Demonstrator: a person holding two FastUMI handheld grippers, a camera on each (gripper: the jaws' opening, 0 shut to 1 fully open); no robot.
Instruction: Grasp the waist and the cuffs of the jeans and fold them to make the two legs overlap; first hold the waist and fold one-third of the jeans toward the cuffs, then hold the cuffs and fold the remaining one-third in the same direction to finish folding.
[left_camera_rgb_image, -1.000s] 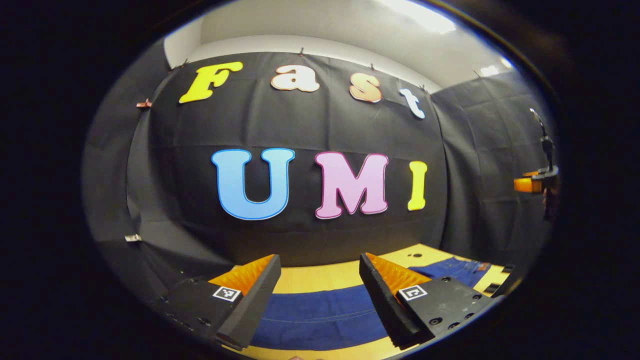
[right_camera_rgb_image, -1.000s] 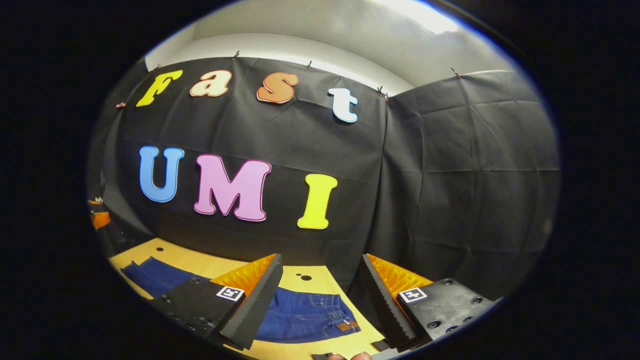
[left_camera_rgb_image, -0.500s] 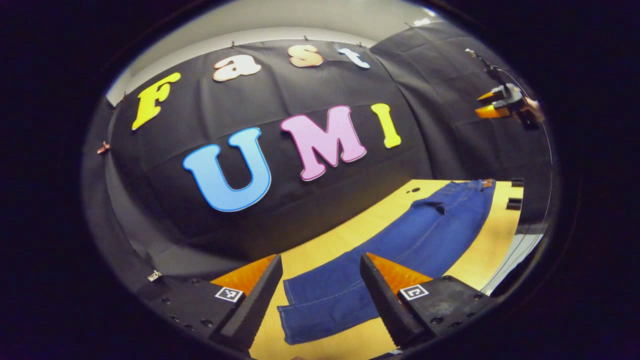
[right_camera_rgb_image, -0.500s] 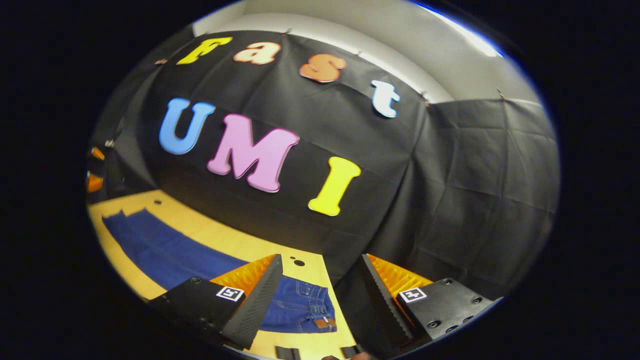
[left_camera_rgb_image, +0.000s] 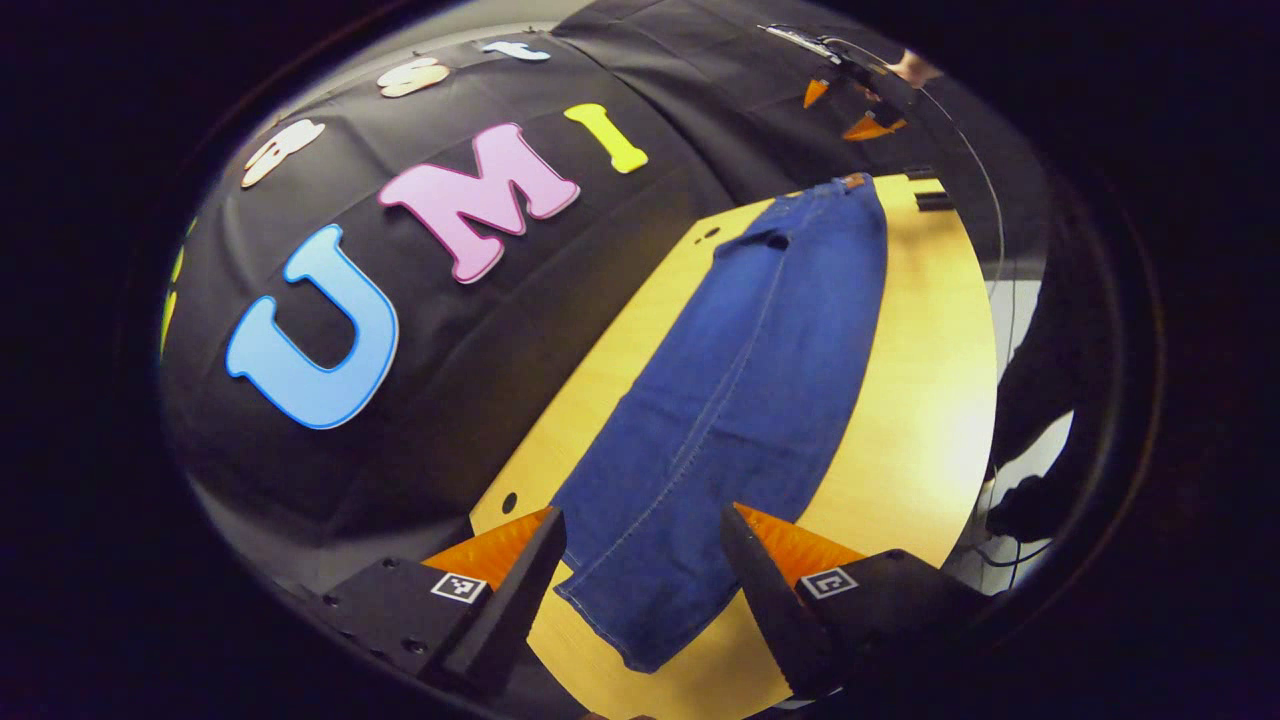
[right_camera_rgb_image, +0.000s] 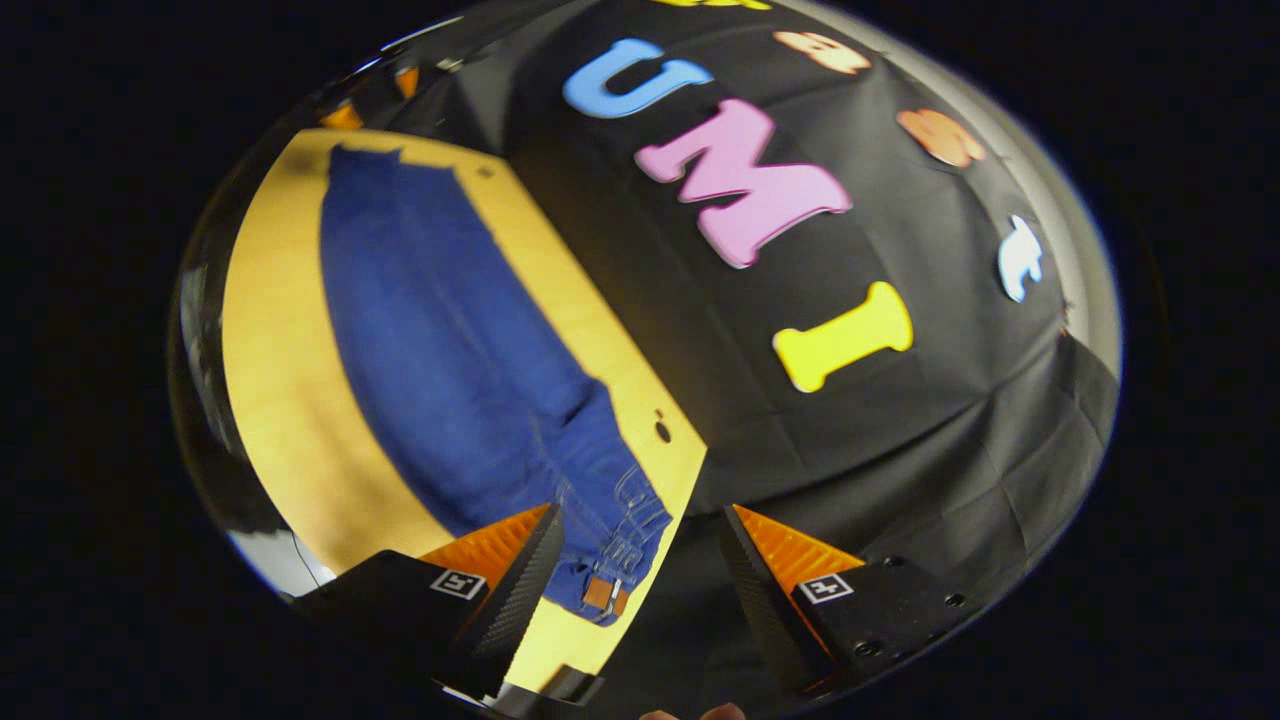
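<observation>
Blue jeans (left_camera_rgb_image: 745, 390) lie flat and stretched out along the yellow wooden table (left_camera_rgb_image: 910, 400), one leg on top of the other. In the left gripper view the cuffs are nearest, just beyond my open left gripper (left_camera_rgb_image: 645, 545), which hovers above them. The waist with its brown patch lies at the far end. In the right gripper view the jeans (right_camera_rgb_image: 450, 370) have the waist nearest, and my open right gripper (right_camera_rgb_image: 640, 545) hangs above the waist corner at the table's end. The right gripper (left_camera_rgb_image: 850, 110) also appears far off in the left gripper view, beyond the waist.
The table (right_camera_rgb_image: 270, 380) ends close behind the jeans at the black cloth wall (right_camera_rgb_image: 870, 440). A small dark hole (left_camera_rgb_image: 509, 498) sits in the tabletop near the cuffs. The floor and a dark foot (left_camera_rgb_image: 1020, 510) show past the table's front edge.
Both grippers have tipped downward and rolled, so each view now looks along the full length of the jeans. Both have stayed open and hold nothing.
</observation>
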